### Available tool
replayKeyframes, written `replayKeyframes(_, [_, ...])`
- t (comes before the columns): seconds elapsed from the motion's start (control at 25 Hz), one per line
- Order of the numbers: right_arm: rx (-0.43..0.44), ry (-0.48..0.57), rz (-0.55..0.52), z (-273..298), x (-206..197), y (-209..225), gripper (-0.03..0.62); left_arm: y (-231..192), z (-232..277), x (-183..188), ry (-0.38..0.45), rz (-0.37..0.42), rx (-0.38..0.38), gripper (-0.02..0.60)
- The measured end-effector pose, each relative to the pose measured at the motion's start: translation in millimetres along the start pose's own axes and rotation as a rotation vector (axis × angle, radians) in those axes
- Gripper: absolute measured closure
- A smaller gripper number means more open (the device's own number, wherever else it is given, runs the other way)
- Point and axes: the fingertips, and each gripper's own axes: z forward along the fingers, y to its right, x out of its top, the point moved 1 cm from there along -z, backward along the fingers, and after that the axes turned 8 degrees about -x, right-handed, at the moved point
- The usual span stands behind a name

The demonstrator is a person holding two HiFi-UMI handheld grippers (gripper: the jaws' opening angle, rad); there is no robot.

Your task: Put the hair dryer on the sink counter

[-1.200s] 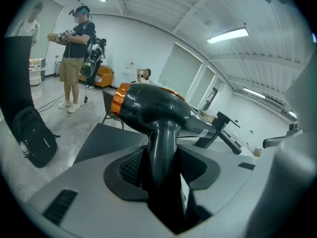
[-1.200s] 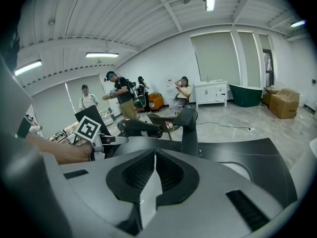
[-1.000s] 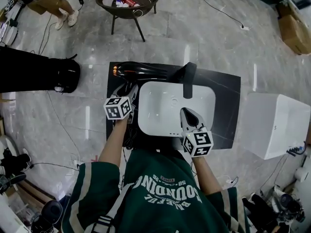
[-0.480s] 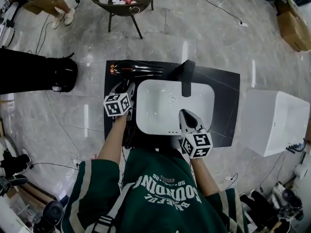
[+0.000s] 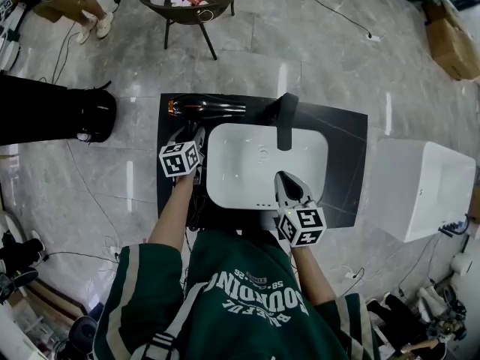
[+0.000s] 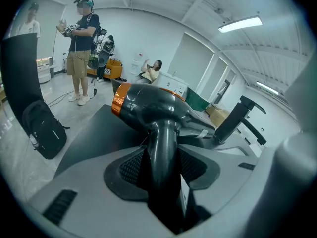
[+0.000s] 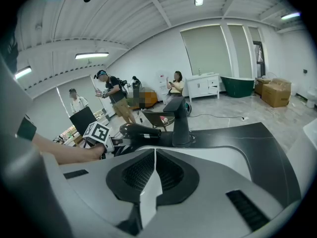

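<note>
Hair dryer [image 5: 206,108]: lay along the back-left edge of the black tabletop [image 5: 346,156], orange-ringed end to the left, handle pointing toward the person.
Left tool [image 5: 198,135]: clenched on the hair dryer's handle, a jaw pressed against each side.
Right tool [image 5: 283,177]: jaws closed together, holding nothing, over the front rim of the white sink [image 5: 247,172].
Faucet [image 5: 285,122]: black, behind the sink, just right of the hair dryer.
</note>
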Motion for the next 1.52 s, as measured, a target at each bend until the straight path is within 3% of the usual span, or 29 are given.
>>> replayKeyframes(0.48, [-0.003, -0.001, 0.016, -3.8, -3.1, 4.0, 0.549, 0.0, 6.4, -4.1, -0.014, 0.034, 0.032, 0.393])
replayKeyframes(1.0, [0.029, 0.024, 0.034, -19.4, -3.0, -4.6, 0.549, 4.9, -3.2, -8.8, -0.08, 0.192, 0.105, 0.383])
replayKeyframes(1.52, [0.068, 0.062, -0.011, -38.7, -1.3, -5.8, 0.549, 32.5, -42.6, 9.7, -0.001, 0.232, 0.129, 0.384])
